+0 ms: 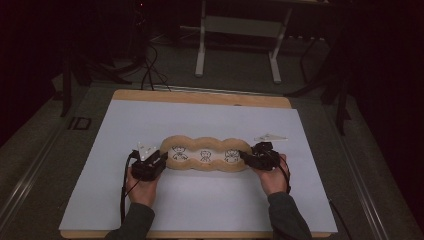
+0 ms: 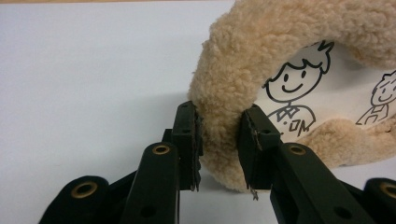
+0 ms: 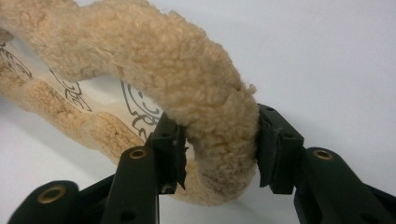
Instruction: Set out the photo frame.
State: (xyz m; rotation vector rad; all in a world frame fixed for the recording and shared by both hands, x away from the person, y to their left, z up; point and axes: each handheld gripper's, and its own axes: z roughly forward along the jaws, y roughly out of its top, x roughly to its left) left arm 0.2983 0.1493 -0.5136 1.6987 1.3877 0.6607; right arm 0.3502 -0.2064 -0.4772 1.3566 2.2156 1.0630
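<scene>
Pinching opposite ends of the fleecy mat [image 1: 206,155] that lies across the table [image 1: 150,120], the left tongs [image 2: 218,140] and right tongs [image 3: 217,151] each clamp its plush rim, seemingly so both ends lift together.

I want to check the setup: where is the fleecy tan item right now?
In the high view the fleecy tan item lies mid-table on the white sheet, its ends clamped between the left tool and right tool.
</scene>
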